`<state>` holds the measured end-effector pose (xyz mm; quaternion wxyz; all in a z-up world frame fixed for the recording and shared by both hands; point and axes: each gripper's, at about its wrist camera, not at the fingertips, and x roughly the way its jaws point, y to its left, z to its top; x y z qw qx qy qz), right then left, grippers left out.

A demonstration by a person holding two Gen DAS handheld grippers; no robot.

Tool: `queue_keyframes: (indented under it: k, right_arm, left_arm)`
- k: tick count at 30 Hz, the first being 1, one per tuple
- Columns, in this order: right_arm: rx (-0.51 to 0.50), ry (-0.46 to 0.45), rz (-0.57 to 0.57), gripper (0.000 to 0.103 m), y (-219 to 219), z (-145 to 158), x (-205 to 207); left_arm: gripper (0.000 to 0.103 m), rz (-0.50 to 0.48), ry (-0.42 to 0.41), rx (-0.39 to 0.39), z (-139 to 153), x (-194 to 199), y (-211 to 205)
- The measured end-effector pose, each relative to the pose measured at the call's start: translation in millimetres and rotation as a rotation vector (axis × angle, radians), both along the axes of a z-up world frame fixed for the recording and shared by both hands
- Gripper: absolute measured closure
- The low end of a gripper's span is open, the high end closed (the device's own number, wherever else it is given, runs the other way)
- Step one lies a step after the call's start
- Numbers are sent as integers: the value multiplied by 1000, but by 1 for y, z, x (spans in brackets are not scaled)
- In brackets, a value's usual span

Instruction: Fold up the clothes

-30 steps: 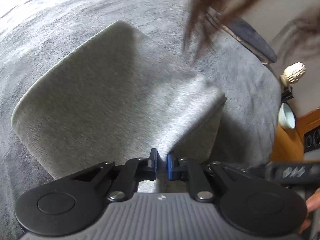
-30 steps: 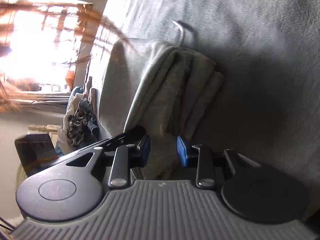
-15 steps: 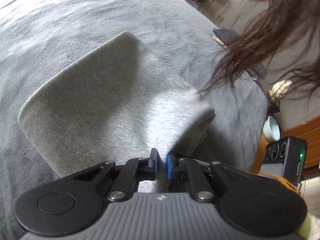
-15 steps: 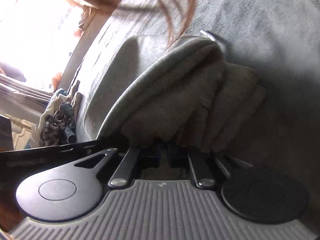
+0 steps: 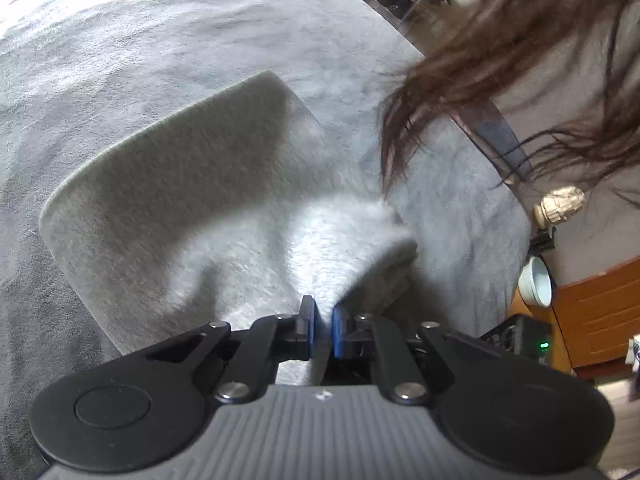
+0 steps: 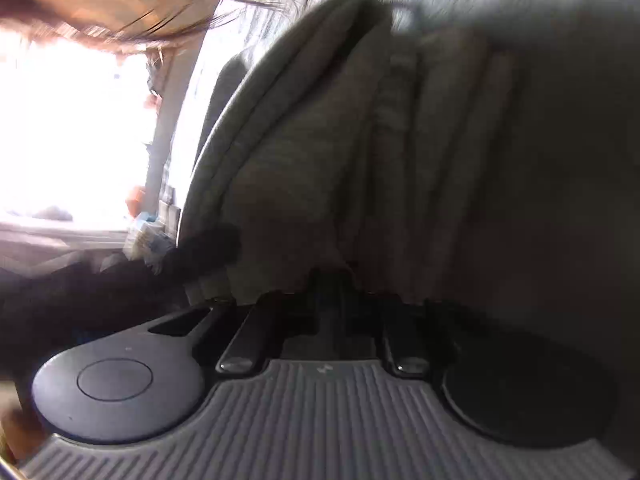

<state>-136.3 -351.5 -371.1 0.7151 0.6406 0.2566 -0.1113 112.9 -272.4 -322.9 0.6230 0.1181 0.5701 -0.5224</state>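
The folded grey garment lies on the grey bed cover, right in front of both tools; a white bowl sits at the bedside, its contents hidden; the left tool has its blue pads pinched on the garment's near edge; the right tool, dark and blurred, is closed on the stacked folds; brown hair hangs above.
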Motion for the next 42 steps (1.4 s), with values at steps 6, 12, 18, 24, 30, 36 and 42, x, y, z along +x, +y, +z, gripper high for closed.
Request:
queue_keyframes:
  k: [6, 12, 18, 24, 30, 36, 42]
  right_arm:
    - [115, -42, -51, 94, -12, -20, 3]
    - [31, -26, -161, 94, -36, -4, -20]
    - [30, -85, -81, 95, -59, -8, 17]
    - [66, -90, -127, 94, -73, -8, -6]
    - [63, -126, -126, 94, -103, -14, 20]
    - [72, -124, -182, 94, -122, -8, -38]
    - [13, -102, 103, 94, -91, -3, -20]
  left_arm:
    - [94, -26, -1, -4, -3, -2, 0]
    - [94, -99, -55, -7, -7, -12, -1]
    - [94, -97, -33, -7, -13, -9, -1]
    - [94, -144, -60, -11, -13, -15, 0]
    - [94, -173, -77, 2, -22, -22, -3]
    - [94, -141, -13, 5, -24, -10, -1]
    - [93, -113, 29, 6, -19, -6, 2]
